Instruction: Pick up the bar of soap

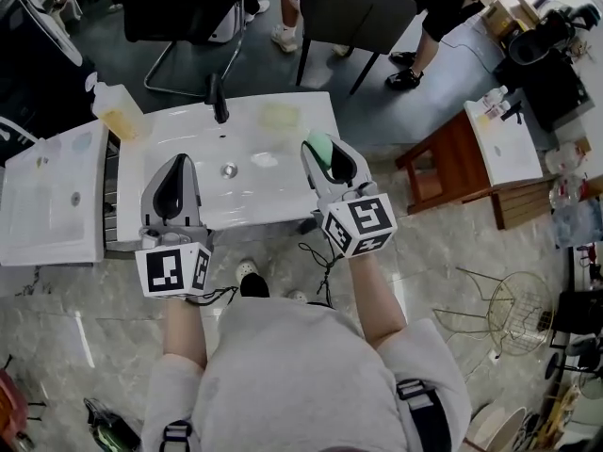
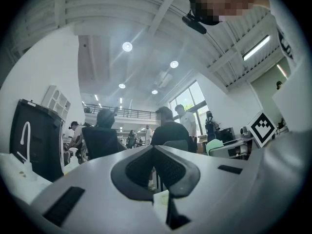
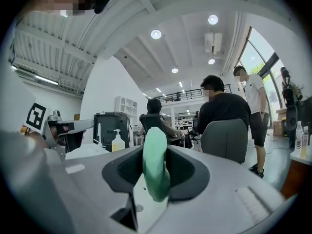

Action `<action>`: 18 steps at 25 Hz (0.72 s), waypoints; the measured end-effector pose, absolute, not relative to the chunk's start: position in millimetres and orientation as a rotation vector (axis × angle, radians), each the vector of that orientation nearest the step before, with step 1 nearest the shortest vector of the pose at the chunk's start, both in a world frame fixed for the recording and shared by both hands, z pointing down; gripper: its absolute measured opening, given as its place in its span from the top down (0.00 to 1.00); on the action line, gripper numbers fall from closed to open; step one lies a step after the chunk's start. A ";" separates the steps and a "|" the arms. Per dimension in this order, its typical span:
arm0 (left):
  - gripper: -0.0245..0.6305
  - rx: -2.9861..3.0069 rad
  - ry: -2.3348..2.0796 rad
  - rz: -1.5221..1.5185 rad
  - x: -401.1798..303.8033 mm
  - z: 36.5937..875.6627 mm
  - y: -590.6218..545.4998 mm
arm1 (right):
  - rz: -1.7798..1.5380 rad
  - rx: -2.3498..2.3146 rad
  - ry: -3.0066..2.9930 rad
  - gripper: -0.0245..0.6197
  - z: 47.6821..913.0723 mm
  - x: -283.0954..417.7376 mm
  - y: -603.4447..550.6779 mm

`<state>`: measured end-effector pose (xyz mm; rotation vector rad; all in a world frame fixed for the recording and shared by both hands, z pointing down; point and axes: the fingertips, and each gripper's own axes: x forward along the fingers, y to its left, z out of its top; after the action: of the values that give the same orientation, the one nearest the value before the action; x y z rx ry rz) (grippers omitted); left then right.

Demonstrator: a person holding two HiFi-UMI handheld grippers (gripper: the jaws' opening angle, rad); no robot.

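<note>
Right tongs: pinching the bar of soap. It is pale green and stands on edge between the two pads, with its top poking out past the tips. In the right gripper view the soap fills the gap, both pads press its flat sides, and the white basin surface shows below its lower end.

Left tongs: pressed together with nothing between them. In the left gripper view the pads meet at the tips.

Head view layout:
- The white washbasin is in the centre, with both tongs over it. Left tongs are over its 8 o'clock part, right tongs over its 3 o'clock part.
- The soap sits at 3 o'clock from the drain, near the basin's right rim.
- The black faucet is at the basin's 12 o'clock edge.
- A pale yellowish pad is at 1 o'clock on the back rim. I can't tell what it is.
- A dispenser bottle with yellowish liquid is at the 10 o'clock corner, just beside the basin.
- A second white basin is at 9 o'clock, alongside the first.
- A wooden stool is at 3 o'clock, apart from the basin.
- A dark chair is at 1 o'clock beyond it.

The marker cubes on both tongs face up toward the head camera.
</note>
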<state>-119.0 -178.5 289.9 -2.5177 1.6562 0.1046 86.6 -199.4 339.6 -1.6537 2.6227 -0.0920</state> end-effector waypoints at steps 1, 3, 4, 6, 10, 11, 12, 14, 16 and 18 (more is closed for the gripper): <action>0.95 -2.510 1.667 0.105 -116.6 288.9 -173.6 | -0.082 -1.645 2.623 0.75 336.1 89.2 -194.9; 0.95 -2.497 1.685 0.105 -111.7 286.9 -163.4 | -0.068 -1.627 2.620 0.75 329.2 95.0 -185.1; 0.95 -2.491 1.691 0.107 -109.1 285.7 -158.1 | -0.062 -1.620 2.616 0.75 325.7 98.2 -179.7; 0.95 -2.478 1.701 0.108 -104.2 282.8 -147.3 | -0.050 -1.608 2.608 0.75 318.9 104.6 -168.8; 0.95 -2.456 1.722 0.102 -95.3 279.4 -126.8 | -0.028 -1.591 2.595 0.75 308.3 117.0 -147.8; 0.95 -2.453 1.726 0.103 -93.1 278.8 -122.0 | -0.022 -1.590 2.593 0.75 306.6 119.9 -142.9; 0.95 -2.449 1.730 0.105 -91.1 278.4 -117.4 | -0.017 -1.589 2.591 0.75 305.4 122.7 -138.3; 0.95 -2.439 1.738 0.110 -88.2 278.5 -108.9 | -0.011 -1.586 2.587 0.75 304.0 127.2 -129.7; 0.95 -2.434 1.741 0.111 -85.2 278.4 -100.4 | -0.006 -1.583 2.580 0.75 302.9 131.1 -121.1; 0.95 -2.435 1.741 0.111 -82.1 278.0 -92.4 | 0.000 -1.582 2.574 0.75 301.2 134.6 -113.1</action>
<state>-82.1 -92.4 278.0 -2.4348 1.7413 0.1111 134.6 -113.1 301.2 -1.5820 2.5740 0.0005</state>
